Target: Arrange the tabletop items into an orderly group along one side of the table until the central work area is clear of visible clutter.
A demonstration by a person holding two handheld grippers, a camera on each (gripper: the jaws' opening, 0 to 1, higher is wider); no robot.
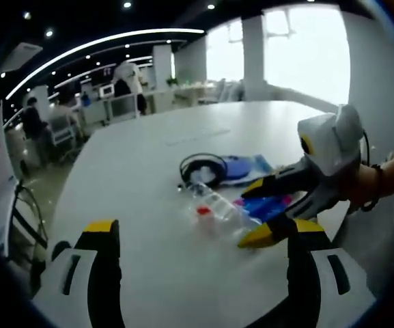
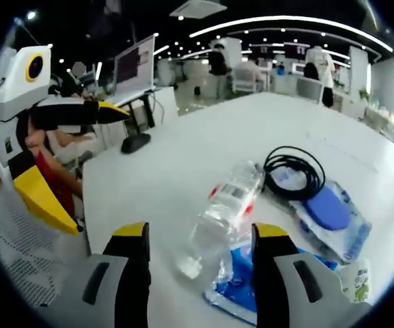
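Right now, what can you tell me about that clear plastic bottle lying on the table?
The bottle is clear plastic with a red and white label around its middle. It lies on its side on the white table, one end resting on a blue packet. It sits just ahead of the right tongs, which are open and not touching it. It looks empty.

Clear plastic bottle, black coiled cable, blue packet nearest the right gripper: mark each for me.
Clear plastic bottle (image 2: pixel 225 213), right gripper view, mid-body.
Black coiled cable (image 2: pixel 293 172), right gripper view, on the loop's upper strand.
Blue packet (image 2: pixel 241 283), right gripper view, on its blue face between the fingers.
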